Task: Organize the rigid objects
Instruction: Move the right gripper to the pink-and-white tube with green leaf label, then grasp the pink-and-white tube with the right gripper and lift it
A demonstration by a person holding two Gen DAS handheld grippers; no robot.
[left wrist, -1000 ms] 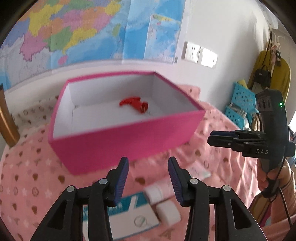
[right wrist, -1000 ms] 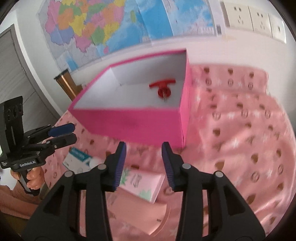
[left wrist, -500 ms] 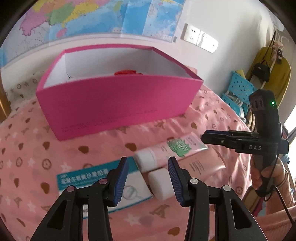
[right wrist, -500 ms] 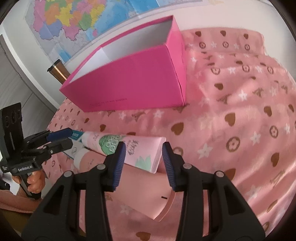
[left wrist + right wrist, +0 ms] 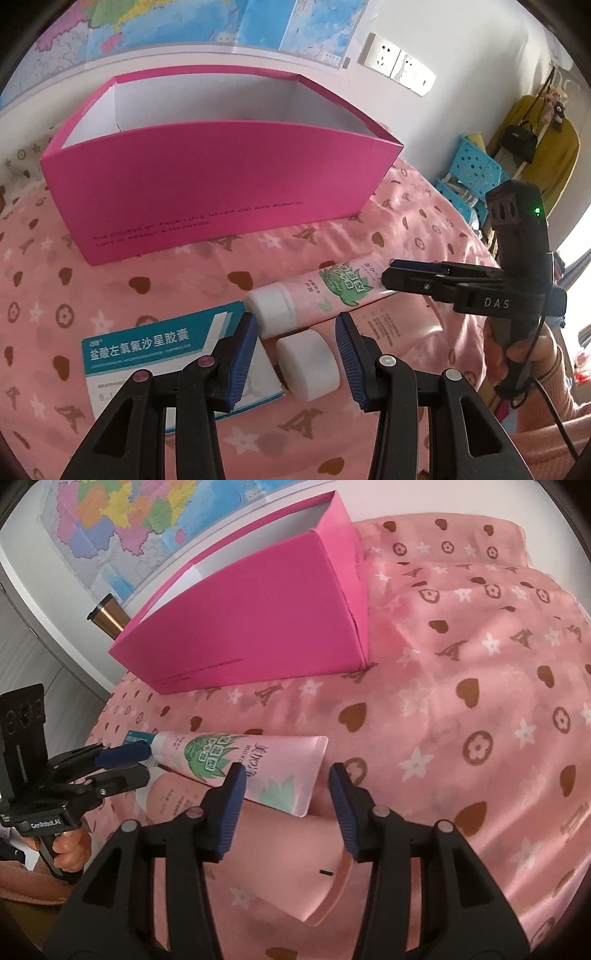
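An aloe-print pink tube (image 5: 332, 291) (image 5: 236, 760) lies across a larger plain pink tube (image 5: 288, 856) on the pink patterned cloth (image 5: 461, 701). A teal and white medicine box (image 5: 155, 347) rests beside their white caps. My left gripper (image 5: 295, 321) hovers open just over the larger tube's white cap (image 5: 308, 363), its pads apart from it. My right gripper (image 5: 286, 794) hangs over the aloe tube's flat end with its jaws opening, pads not pressing anything. Behind stands the open magenta box (image 5: 221, 192) (image 5: 258, 620); its floor is hidden.
A copper cylinder (image 5: 109, 618) stands left of the magenta box by the wall with maps. Blue perforated baskets (image 5: 472, 173) and a yellow coat sit at the far right. A hand (image 5: 524, 354) grips the right tool's handle. Bare cloth stretches to the right of the tubes.
Both grippers have sunk towards the cloth, so the tubes and medicine box sit closer under the fingers. The box's inside and the red thing in it dropped out of sight. The right jaws spread slightly.
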